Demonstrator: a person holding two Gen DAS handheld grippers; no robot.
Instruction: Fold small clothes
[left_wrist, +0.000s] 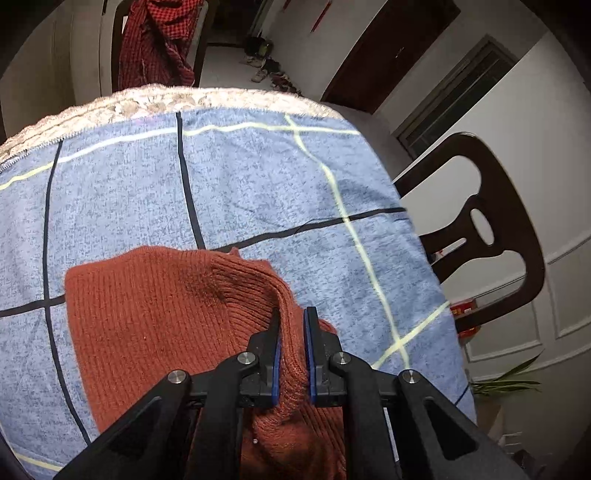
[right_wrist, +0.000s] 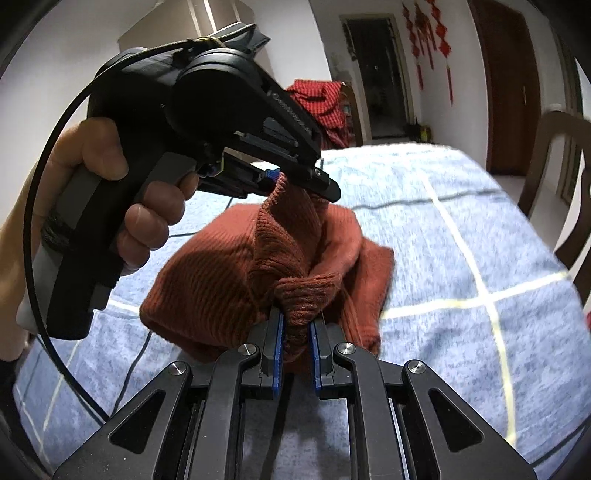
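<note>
I see a rust-orange sweater (left_wrist: 159, 314) of coarse ribbed knit on a fuzzy, heathered blue cloth cover (left_wrist: 258, 177), edged at its far side with pale lace. My left gripper (left_wrist: 291, 354) and right gripper (right_wrist: 296, 354) look like matt black plastic with shiny metal pivots.

Left gripper (left_wrist: 291, 350) clamps a raised ridge of the rust-orange knit garment (left_wrist: 159, 317), blue-padded fingers (left_wrist: 309, 354) pressed on either side of the fold. The rest of the garment lies on a blue checked cloth (left_wrist: 258, 184). Dark wooden chair (left_wrist: 491, 236) stands just beyond the cloth's right edge.
</note>
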